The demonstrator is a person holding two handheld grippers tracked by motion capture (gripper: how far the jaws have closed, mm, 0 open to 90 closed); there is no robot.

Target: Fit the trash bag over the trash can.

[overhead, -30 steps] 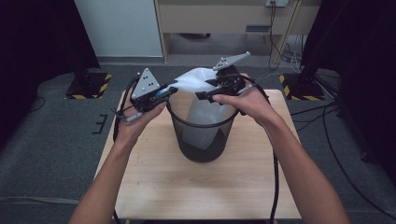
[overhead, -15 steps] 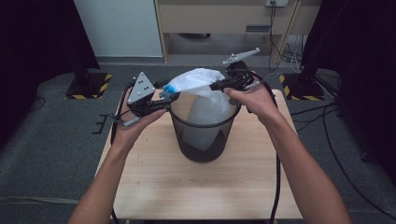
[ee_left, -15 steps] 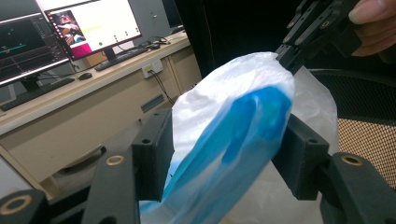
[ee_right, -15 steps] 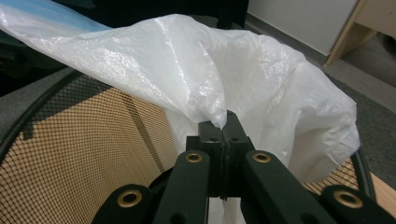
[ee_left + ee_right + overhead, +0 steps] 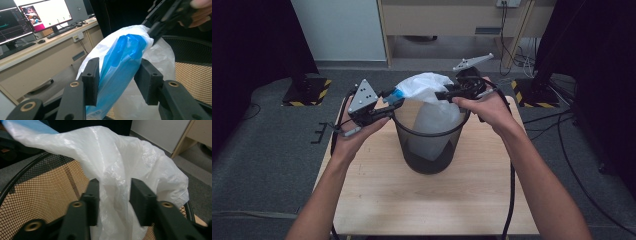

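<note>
Jaws of the left gripper (image 5: 116, 75) have just been closing, with the blue edge (image 5: 122, 57) of the white plastic bag (image 5: 427, 87) bunched between them and touching both pads. Those of the right gripper (image 5: 113, 195) have just been opening; white film hangs between them, and whether they pinch it I cannot tell. Both grippers hold over the rim of the black mesh bin (image 5: 429, 145), which stands on the wooden table (image 5: 422, 200).

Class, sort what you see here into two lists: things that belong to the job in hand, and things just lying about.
Job in hand:
- white plastic bag with blue edge
- black mesh bin
- left claw
- right claw

Lying about:
- monitor
- keyboard
- floor cables
</note>
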